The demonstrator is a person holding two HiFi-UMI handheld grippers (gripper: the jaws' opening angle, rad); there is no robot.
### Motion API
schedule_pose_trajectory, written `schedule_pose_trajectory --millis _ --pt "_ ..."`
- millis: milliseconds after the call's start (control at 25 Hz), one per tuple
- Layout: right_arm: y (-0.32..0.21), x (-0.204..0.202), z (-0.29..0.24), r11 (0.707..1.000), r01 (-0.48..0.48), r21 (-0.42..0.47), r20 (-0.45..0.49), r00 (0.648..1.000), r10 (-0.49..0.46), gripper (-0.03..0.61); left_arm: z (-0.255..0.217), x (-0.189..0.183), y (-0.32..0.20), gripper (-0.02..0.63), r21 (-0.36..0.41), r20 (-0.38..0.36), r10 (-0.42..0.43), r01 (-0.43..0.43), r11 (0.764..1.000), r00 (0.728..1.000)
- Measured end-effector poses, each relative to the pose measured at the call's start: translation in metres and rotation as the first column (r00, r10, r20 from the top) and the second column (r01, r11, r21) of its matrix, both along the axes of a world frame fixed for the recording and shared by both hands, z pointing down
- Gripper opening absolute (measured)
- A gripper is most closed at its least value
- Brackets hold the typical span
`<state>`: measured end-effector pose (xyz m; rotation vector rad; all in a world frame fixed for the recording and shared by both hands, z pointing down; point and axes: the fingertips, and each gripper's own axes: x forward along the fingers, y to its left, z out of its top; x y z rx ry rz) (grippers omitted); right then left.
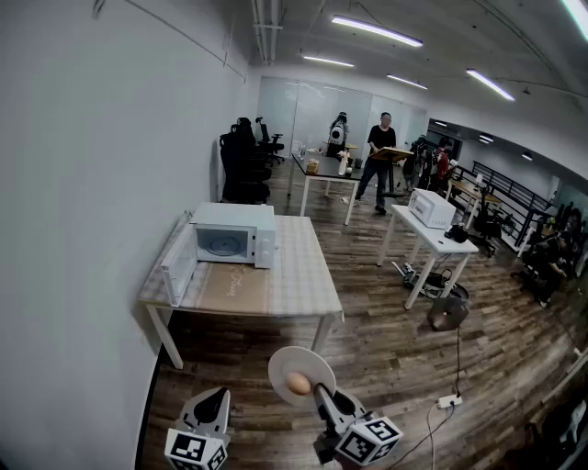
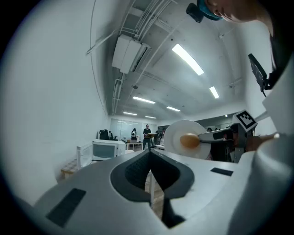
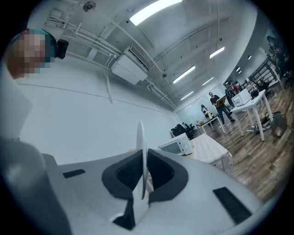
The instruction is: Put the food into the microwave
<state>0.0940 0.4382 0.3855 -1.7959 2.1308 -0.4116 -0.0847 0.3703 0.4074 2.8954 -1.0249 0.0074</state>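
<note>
The right gripper (image 1: 319,393) clamps just the plate (image 1: 303,364) rim in its jaws; the left gripper (image 1: 217,396) has its jaws closed, empty. 1 tilt walking to the microwave (image 1: 231,235) could roll the food (image 1: 298,383) off.

My left tongs (image 1: 219,395) and my right tongs (image 1: 319,393) have the same build. Each has a wide, smooth shell (image 2: 87,183) of pale grey plastic, with a dark grey hollow at the front where two ribbed pads (image 2: 136,170) sit. On each shell there are small black rectangular patches (image 2: 66,205). Behind each one sits a white cube (image 1: 195,451) that carries black square markers. On my head I wear a teal band (image 2: 212,13) with a black camera piece (image 2: 195,11) on it.
</note>
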Motion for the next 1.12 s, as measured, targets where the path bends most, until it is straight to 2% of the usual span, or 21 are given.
schedule_pose_trajectory --millis 200,360,560,760,920,1120 --pt "0.000 0.003 0.002 1.000 -0.017 -0.006 -0.067 0.998 0.017 0.025 0.003 0.003 -0.001 0.008 -0.011 -0.010 -0.009 0.008 1.000 1.000" --pt "0.000 0.000 -0.004 0.998 -0.056 -0.004 -0.211 0.976 0.054 0.025 0.000 0.003 -0.001 0.008 -0.019 -0.020 -0.007 0.007 1.000 1.000" --pt "-0.002 -0.007 -0.005 0.998 -0.058 -0.009 -0.237 0.970 0.054 0.025 0.000 -0.003 -0.005 0.008 -0.015 -0.041 -0.018 0.017 1.000 0.999" --pt "-0.008 -0.013 -0.007 0.995 -0.095 0.025 -0.348 0.932 0.097 0.025 0.006 -0.007 -0.009 0.008 -0.019 -0.037 -0.016 0.015 1.000 0.999" --pt "-0.021 -0.031 -0.007 0.996 -0.083 0.021 -0.349 0.933 0.086 0.025 0.010 -0.018 -0.020 0.008 -0.019 -0.024 -0.019 0.018 1.000 1.000" --pt "-0.036 -0.057 -0.009 0.994 -0.108 0.005 -0.354 0.930 0.103 0.025 0.002 -0.044 -0.036 0.008 -0.014 -0.048 -0.007 0.007 1.000 0.999"
